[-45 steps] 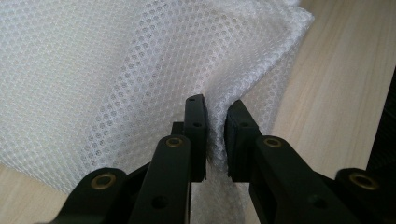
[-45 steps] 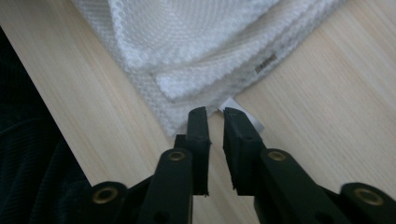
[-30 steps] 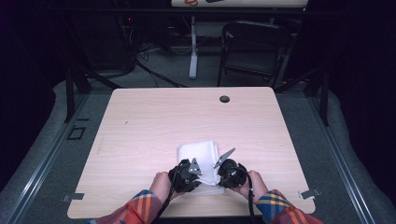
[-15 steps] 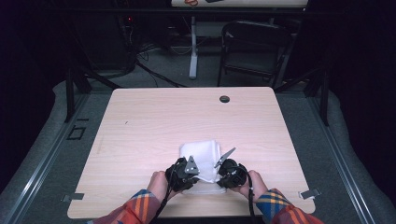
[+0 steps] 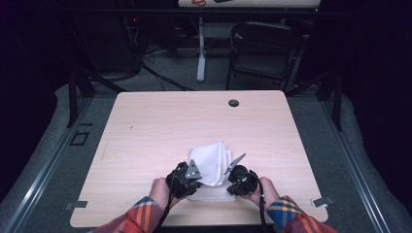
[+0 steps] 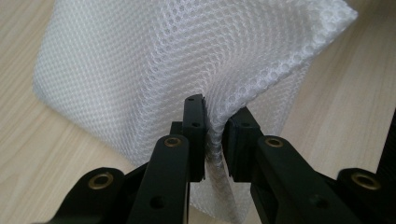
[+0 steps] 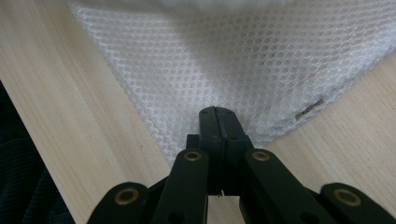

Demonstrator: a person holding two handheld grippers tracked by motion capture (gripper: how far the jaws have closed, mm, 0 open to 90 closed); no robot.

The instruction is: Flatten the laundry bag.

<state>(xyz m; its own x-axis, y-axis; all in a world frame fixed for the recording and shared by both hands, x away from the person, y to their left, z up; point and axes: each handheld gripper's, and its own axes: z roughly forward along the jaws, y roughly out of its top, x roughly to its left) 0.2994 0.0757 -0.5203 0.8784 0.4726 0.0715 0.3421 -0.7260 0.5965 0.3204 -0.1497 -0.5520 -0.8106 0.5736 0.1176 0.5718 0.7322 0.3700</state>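
A white mesh cloth (image 5: 210,160) lies folded on the light wooden table (image 5: 160,126), near its front edge. My left gripper (image 5: 197,180) is at the cloth's near left side. In the left gripper view its jaws pinch an upright fold of the cloth (image 6: 187,60), and the left gripper (image 6: 215,133) holds mesh between its pads. My right gripper (image 5: 231,181) is at the near right side. In the right gripper view the right gripper (image 7: 218,122) is shut tight on a corner edge of the cloth (image 7: 233,60), which spreads flat ahead of it.
A small black round grommet (image 5: 233,103) sits near the table's far edge. A dark chair (image 5: 265,46) and a white desk leg (image 5: 200,48) stand beyond the table. Both hands, in plaid sleeves, rest close to the table's front edge.
My left gripper has edged slightly to the left, drawing its side of the cloth with it. The right gripper has barely moved.
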